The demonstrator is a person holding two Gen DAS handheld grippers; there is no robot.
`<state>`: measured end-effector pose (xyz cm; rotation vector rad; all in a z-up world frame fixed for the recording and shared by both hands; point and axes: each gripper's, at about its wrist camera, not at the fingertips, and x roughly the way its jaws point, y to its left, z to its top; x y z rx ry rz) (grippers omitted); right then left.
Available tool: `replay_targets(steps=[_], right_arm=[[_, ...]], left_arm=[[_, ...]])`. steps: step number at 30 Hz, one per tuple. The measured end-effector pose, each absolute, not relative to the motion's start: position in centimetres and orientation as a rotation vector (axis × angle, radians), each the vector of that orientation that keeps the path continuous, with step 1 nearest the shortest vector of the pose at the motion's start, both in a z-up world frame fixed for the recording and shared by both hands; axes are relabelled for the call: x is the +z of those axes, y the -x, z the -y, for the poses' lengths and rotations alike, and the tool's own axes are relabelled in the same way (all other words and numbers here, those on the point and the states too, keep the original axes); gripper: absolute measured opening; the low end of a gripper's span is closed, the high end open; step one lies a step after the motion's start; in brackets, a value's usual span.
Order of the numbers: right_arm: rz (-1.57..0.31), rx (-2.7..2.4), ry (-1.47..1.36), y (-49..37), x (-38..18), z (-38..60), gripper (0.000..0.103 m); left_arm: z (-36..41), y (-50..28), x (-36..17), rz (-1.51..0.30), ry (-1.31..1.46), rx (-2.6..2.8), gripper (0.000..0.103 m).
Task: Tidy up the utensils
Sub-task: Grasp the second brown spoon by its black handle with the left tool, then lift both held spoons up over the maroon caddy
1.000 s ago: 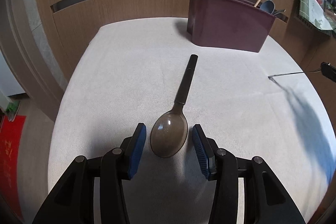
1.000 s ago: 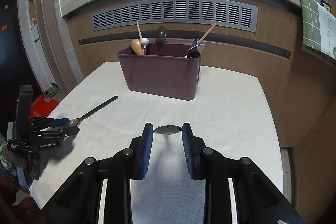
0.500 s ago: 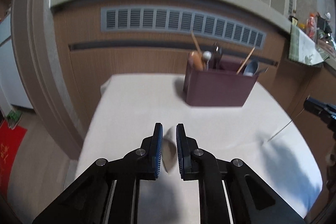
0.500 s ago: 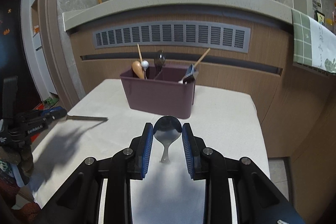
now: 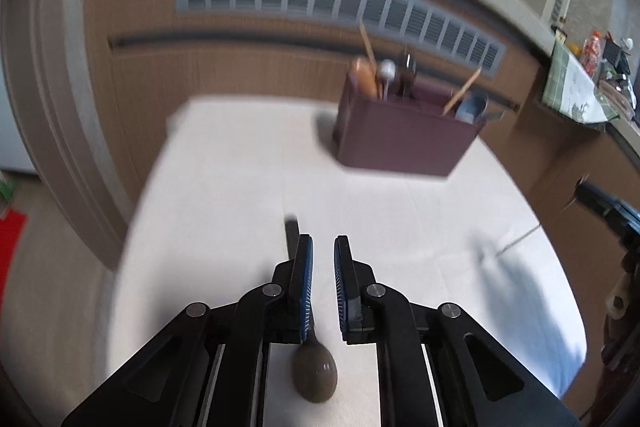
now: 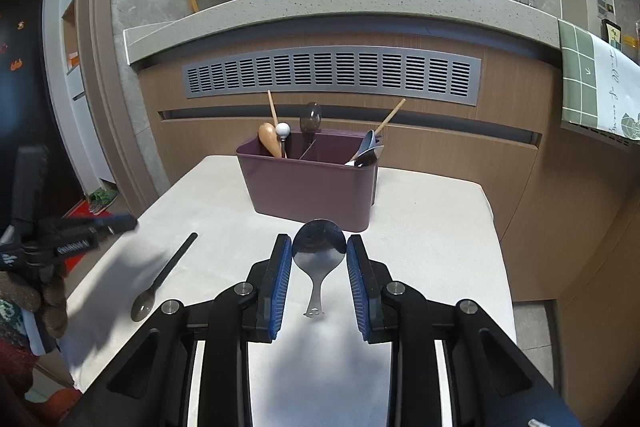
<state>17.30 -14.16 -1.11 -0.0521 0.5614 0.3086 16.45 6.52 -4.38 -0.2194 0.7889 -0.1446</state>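
At the far left my left gripper (image 5: 322,241) has just been closing, down to a slim gap with nothing between its pads. The dark spoon (image 6: 168,271) lies flat on the table (image 6: 432,211) below it, ungrabbed as far as that blurred view lets me judge. The purple caddy (image 6: 312,187) already holds several utensils. My right gripper (image 6: 319,241) clasps the metal spoon (image 6: 318,253) by its bowl, in the air short of the caddy. Two spoons are left to stow.
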Motion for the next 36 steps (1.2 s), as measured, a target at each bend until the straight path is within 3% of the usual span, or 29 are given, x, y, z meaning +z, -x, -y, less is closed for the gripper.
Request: replay_targets(steps=[10, 17, 22, 36], right_arm=[[-0.55, 0.316, 0.066, -17.3, -0.9, 13.6, 0.026], [-0.536, 0.312, 0.07, -17.2, -0.7, 13.5, 0.026], [-0.527, 0.319, 0.071, -16.8, -0.3, 13.3, 0.026], [-0.509, 0.322, 0.074, -15.9, 1.0, 13.2, 0.026]], left_arm=[[-5.0, -21.5, -9.7, -0.94, 0.122, -0.063, 0.018], [-4.0, -21.8, -10.0, -0.953, 0.046, -0.032, 0.017], [-4.9, -21.2, -9.7, -0.944, 0.141, -0.075, 0.013], [-2.8, -15.5, 2.8, -0.564, 0.194, -0.224, 0.012]])
